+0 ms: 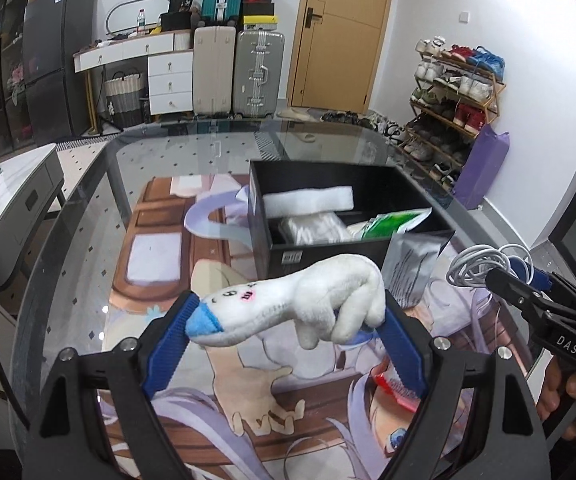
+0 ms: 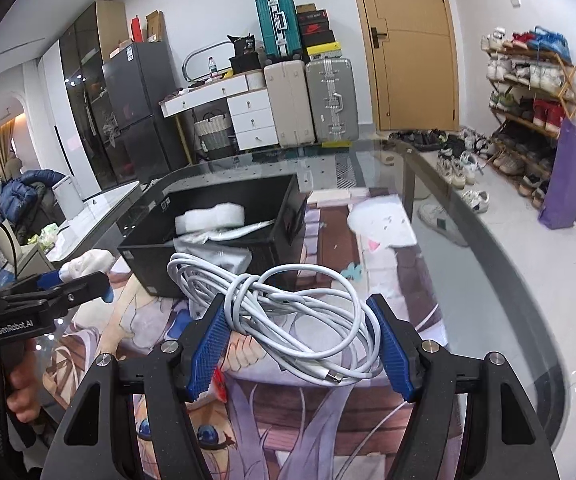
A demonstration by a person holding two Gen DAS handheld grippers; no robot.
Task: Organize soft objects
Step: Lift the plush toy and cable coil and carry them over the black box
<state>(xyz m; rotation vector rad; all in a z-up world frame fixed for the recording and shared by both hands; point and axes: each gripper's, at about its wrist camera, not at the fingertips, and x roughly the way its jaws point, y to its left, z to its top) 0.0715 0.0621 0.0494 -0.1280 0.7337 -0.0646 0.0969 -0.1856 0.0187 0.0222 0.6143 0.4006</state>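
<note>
On the left, left tool: the left tool (image 1: 288,332) has its blue pads spread wide and pressed on the two ends of a white plush toy (image 1: 299,304); the toy is clear of the counter (image 1: 88,208), hanging between the pads
Toy, long axis: it lies crosswise to the tool, blue-tipped end at the left pad, the bunched white limbs at the right pad; it slopes up a little toward the right
Box from the left tool: the black box (image 1: 351,252) stands straight ahead of the toy and beyond it, on the counter, its open top facing up; a white foam strip (image 1: 307,200), a clear packet (image 1: 311,230) and a green packet (image 1: 391,222) already lie inside
Silver pouch: a silver pouch (image 1: 407,272) leans at the box's near right corner, between the two tools
On the right, right tool: the right tool (image 2: 299,340) is about half open and grips a loose coil of white cable (image 2: 284,308), also off the counter; the plug end hangs low toward the right pad
Box from the right tool: ahead and to the left, near wall closest
Nearer hand: my judgement, both are close, but the left tool faces the box squarely, so the toy has the straighter path; forward and over the near wall, then release
</note>
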